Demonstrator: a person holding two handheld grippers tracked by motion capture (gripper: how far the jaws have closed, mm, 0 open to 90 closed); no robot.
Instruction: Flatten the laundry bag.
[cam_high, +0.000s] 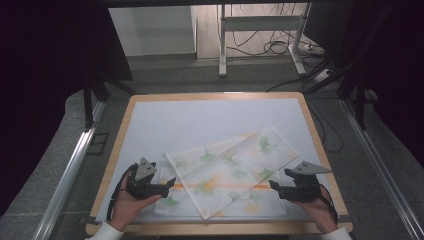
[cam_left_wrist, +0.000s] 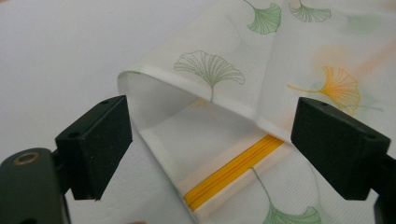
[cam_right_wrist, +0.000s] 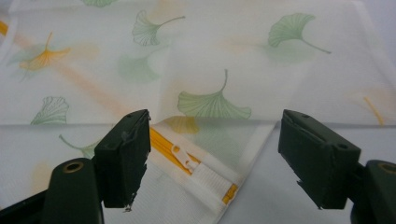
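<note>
Ginkgo-print zippered cloth — folded over, lying flat on table.

I work in a lab: dark curtains, metal frame rails, loose floor cables beyond my table.

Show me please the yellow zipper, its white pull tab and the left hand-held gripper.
yellow zipper (cam_left_wrist: 232, 173), left gripper view, middle of the band.
white pull tab (cam_right_wrist: 181, 156), right gripper view, its body.
left hand-held gripper (cam_high: 170, 184), high view, between its fingertips.

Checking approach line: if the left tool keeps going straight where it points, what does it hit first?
Probably the folded-over corner of the white leaf-printed fabric cover, just above its yellow zipper. The left tool is open and aimed at that fold; depth is unclear.
</note>
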